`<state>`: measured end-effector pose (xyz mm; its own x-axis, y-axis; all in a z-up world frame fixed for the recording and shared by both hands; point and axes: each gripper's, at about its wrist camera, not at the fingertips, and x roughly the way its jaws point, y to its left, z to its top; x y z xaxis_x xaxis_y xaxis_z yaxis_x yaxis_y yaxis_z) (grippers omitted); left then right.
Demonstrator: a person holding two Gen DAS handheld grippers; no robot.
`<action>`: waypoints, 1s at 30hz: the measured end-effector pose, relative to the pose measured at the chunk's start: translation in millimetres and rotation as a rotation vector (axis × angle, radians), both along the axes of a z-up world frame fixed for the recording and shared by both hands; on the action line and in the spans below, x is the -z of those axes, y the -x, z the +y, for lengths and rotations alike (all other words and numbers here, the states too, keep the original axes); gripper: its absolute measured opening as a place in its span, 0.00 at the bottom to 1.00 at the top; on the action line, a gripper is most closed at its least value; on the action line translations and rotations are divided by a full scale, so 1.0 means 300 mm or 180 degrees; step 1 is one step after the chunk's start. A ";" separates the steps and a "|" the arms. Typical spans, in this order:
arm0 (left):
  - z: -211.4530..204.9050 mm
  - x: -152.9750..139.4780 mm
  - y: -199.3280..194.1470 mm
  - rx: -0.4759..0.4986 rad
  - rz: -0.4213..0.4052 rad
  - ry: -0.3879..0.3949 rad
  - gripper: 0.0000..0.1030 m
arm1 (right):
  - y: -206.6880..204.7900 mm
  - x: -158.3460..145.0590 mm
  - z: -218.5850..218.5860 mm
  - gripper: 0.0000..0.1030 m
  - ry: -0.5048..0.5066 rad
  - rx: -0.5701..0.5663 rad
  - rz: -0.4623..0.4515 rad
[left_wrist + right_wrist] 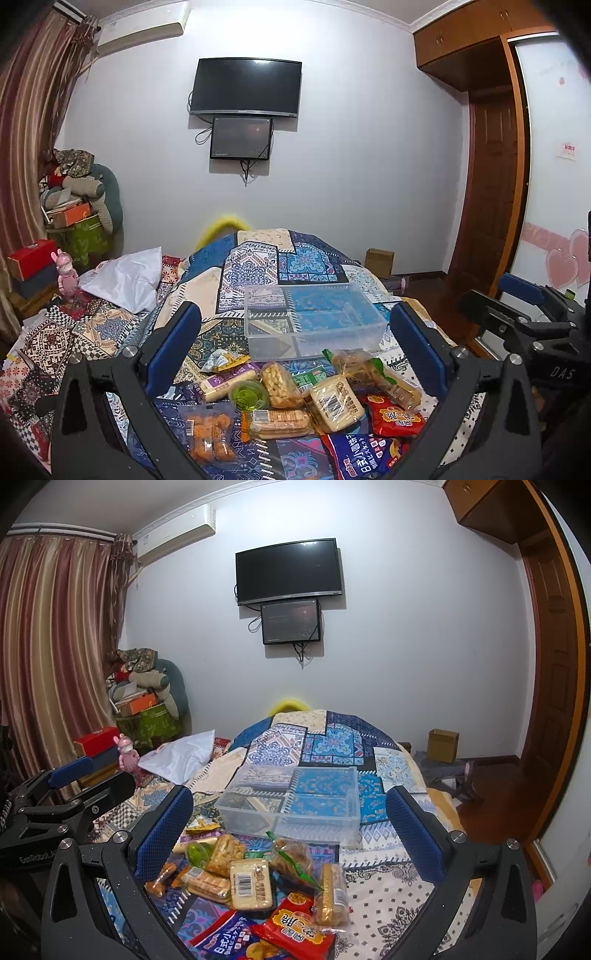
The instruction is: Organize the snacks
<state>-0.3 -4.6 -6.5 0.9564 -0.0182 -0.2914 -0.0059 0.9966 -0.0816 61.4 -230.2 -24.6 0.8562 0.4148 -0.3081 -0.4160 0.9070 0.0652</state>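
A clear plastic bin stands empty on the patchwork bedspread, just beyond a heap of wrapped snacks. The heap includes a barcode-labelled cake pack, a red packet, a blue biscuit bag, a green jelly cup and an orange-snack pouch. My left gripper hovers open above the heap, nothing between its blue pads. My right gripper is likewise open over the snacks. Each gripper shows at the edge of the other's view.
The bed fills the middle of the room. A white pillow and a pink toy figure lie at the left. Boxes and cushions pile in the corner. A cardboard box sits on the floor right. A wardrobe stands right.
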 end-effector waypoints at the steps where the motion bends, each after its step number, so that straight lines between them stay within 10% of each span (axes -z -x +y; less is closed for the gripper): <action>1: 0.000 0.001 0.001 0.0002 0.0001 0.0001 1.00 | 0.000 0.000 -0.001 1.00 -0.0004 0.0001 0.0001; 30: -0.010 0.001 -0.013 -0.0002 0.0010 -0.0034 1.00 | -0.002 0.003 0.001 1.00 0.0008 -0.0018 0.0023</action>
<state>3.7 -7.5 -6.8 0.9555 -0.0145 -0.2945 -0.0067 0.9975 -0.0708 61.8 -229.8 -25.5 0.8516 0.4188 -0.3152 -0.4205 0.9049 0.0659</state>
